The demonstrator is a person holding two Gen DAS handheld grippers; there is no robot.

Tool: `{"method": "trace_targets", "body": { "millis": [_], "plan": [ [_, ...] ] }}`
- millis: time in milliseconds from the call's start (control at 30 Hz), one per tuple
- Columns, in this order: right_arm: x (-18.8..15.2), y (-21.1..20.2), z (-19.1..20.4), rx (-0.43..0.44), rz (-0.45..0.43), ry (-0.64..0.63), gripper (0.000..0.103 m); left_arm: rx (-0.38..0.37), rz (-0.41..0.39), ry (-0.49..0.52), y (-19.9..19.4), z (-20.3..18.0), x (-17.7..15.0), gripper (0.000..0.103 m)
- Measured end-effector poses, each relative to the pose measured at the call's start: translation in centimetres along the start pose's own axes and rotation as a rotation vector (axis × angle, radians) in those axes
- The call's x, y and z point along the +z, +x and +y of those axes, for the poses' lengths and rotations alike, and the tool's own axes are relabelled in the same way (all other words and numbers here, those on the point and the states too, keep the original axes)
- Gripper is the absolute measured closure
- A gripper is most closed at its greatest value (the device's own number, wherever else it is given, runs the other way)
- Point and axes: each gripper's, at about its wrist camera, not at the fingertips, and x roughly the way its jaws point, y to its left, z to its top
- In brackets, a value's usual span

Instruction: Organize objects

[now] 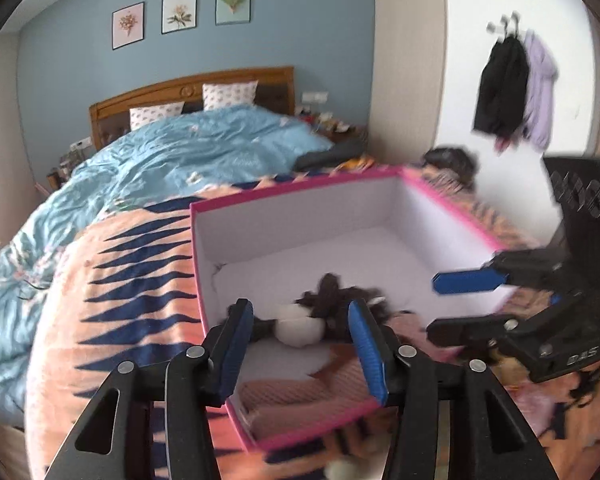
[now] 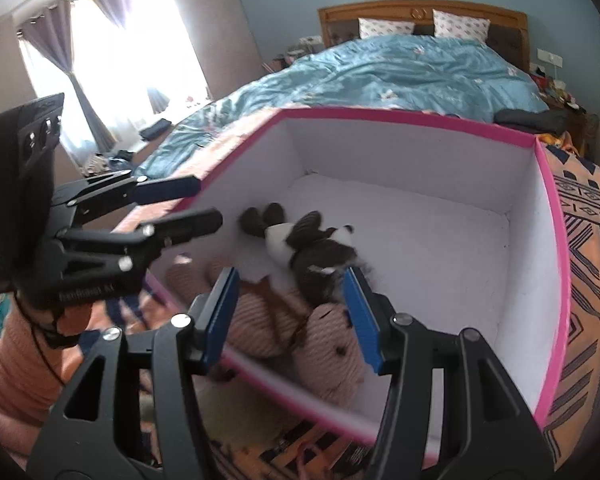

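Observation:
An open pink box (image 1: 300, 192) with a white inside (image 2: 540, 184) stands on the orange patterned blanket. Inside lie a black-and-white panda plush (image 1: 300, 326) (image 2: 304, 244) and a pink knitted plush (image 2: 332, 356) (image 1: 284, 396). My left gripper (image 1: 300, 316) is open over the box's near edge, above the panda, and it shows from the side in the right wrist view (image 2: 204, 200). My right gripper (image 2: 292, 284) is open above the two plush toys, holding nothing, and it shows from the side in the left wrist view (image 1: 432, 304).
The box sits on an orange and navy blanket (image 1: 120, 280) at the foot of a bed with a blue duvet (image 1: 180, 160). Clothes (image 1: 512, 92) hang on the wall at right. A curtained window (image 2: 112, 52) is at left. A small pale fluffy thing (image 1: 340, 470) lies in front of the box.

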Motion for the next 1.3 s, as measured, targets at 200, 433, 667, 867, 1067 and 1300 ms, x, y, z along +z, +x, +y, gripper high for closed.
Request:
{"method": "trace_targets", "body": {
  "millis": [200, 433, 667, 867, 1067, 1300],
  "plan": [
    [-2.8, -2.8, 2.8, 0.068, -0.018, -0.064, 0.042, -0.077, -0.050, -0.031, -3.8, -1.0, -2.7, 0.045],
    [-5.8, -2.4, 3.7, 0.097, 0.024, -0.058, 0.040, -0.104, 0.010, -0.073, -3.7, -1.7, -6.5, 0.045],
    [-7.6, -0.4, 2.3, 0.072, 0.081, 0.008, 0.040, -0.137, 0.107, -0.123, -2.3, -1.9, -9.7, 0.045],
    [-8.2, 0.8, 1.3, 0.074, 0.106, 0.062, 0.040, -0.160, 0.153, -0.195, -1.5, -1.6, -11.9, 0.045],
    [-8.4, 1.5, 1.2, 0.082, 0.118, 0.074, 0.039, -0.208, 0.180, -0.256, -1.2, -1.4, -13.7, 0.043],
    [-8.6, 1.3, 1.5, 0.094, 0.118, 0.076, 0.038, -0.225, 0.197, -0.271, -1.1, -1.9, -14.7, 0.043]
  ]
}}
